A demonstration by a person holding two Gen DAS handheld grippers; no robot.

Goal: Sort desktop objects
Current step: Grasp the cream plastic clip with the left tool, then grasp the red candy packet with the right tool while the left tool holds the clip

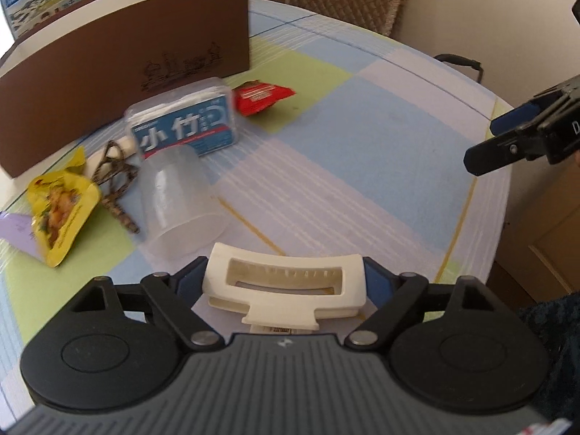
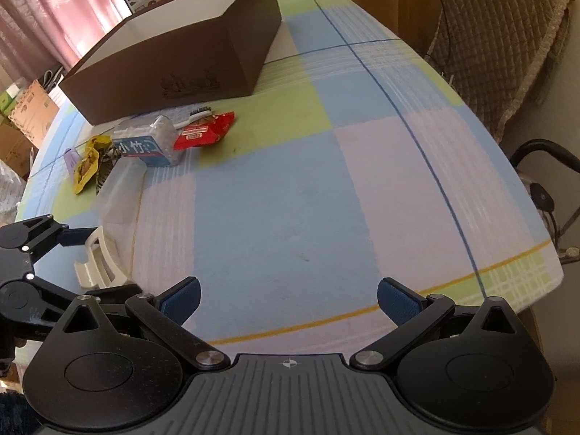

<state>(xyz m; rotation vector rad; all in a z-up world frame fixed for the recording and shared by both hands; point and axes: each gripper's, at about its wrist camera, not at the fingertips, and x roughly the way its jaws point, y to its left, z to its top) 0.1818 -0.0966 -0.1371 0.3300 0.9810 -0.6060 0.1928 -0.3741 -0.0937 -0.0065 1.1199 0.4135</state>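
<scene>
The left hand-held gripper (image 1: pixel 284 282) clamps a cream hair claw clip (image 1: pixel 284 290) low over the tabletop (image 1: pixel 362 145); the right hand-held gripper (image 2: pixel 288 299) hangs spread and empty. Farther off lie a translucent cup (image 1: pixel 177 199), a blue-labelled clear box (image 1: pixel 185 123), a red packet (image 1: pixel 261 96), then a brown box (image 1: pixel 119 58).

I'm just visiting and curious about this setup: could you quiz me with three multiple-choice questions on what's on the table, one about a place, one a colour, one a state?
1. Where is the red snack packet?
A. inside the box
B. in front of the brown box
C. on the chair

2. What colour is the hair clip?
A. cream
B. black
C. pink

3. How is the right gripper?
A. shut on a cup
B. shut, empty
C. open, empty

Answers: 1 B, it lies on the cloth before the box. 2 A, cream plastic in the left gripper. 3 C, fingers spread over bare cloth.
</scene>
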